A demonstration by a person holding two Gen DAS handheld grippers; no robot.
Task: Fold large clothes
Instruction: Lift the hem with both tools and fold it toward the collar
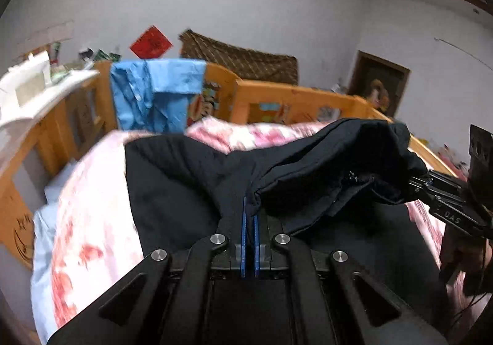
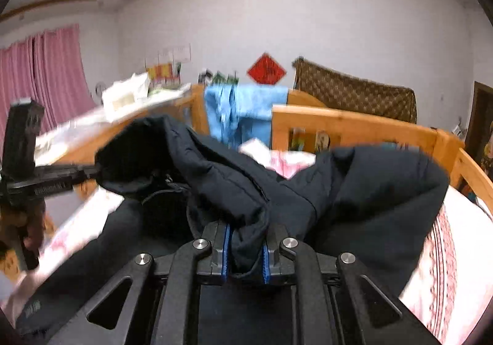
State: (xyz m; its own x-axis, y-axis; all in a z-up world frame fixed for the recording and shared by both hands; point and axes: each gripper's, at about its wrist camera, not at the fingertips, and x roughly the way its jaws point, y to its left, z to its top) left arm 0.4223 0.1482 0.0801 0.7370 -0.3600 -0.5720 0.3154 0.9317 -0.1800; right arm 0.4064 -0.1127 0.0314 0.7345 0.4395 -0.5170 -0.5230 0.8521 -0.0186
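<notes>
Left wrist: puffy quilted jacket [image 1: 185, 178] pinched.

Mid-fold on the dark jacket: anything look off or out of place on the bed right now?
Nothing damaged or spilled. The dark jacket is bunched and twisted between the left gripper and right gripper, both shut on its fabric, rather than spread flat. A blue shirt hangs over the bed rail, unfolded.

Matt black quilted cloth jacket [image 1: 185, 178]; glossy orange wooden bed frame [image 1: 295, 95]; soft floral cotton quilt [image 1: 92, 191].
</notes>
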